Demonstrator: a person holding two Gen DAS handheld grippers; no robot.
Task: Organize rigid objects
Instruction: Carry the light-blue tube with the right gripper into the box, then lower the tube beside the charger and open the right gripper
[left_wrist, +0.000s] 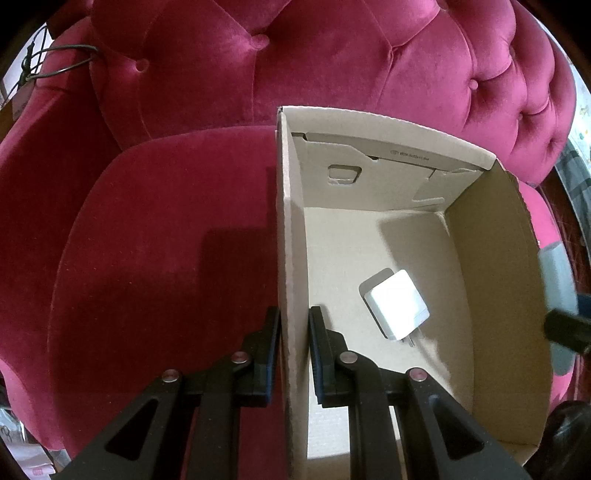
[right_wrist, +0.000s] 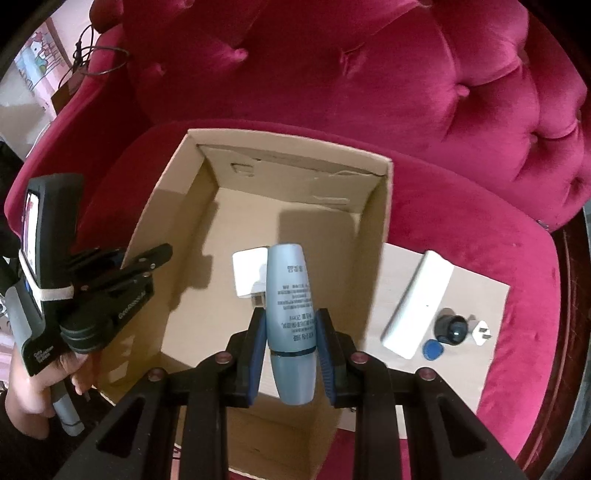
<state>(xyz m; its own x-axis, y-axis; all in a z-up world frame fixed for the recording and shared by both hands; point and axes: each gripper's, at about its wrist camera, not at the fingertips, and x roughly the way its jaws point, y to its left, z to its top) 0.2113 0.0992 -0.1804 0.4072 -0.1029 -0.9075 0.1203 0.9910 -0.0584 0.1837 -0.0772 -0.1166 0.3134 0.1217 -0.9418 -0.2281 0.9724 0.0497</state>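
An open cardboard box (left_wrist: 495, 258) (right_wrist: 177, 206) sits on a red velvet armchair. A white charger (left_wrist: 397, 308) (right_wrist: 246, 273) lies on the box floor. My left gripper (left_wrist: 294, 325) is shut on the box's left wall, one finger on each side. It also shows in the right wrist view (right_wrist: 147, 264), held by a hand. My right gripper (right_wrist: 291, 332) is shut on a blue-grey tube (right_wrist: 290, 306) and holds it above the box interior, over the charger.
A flat board (right_wrist: 480, 295) lies on the seat right of the box. On it are a white power bank (right_wrist: 419, 302), a black round object (right_wrist: 451, 325), a blue tag (right_wrist: 430, 349) and a white plug (right_wrist: 482, 328). The tufted chair back (left_wrist: 295, 55) rises behind.
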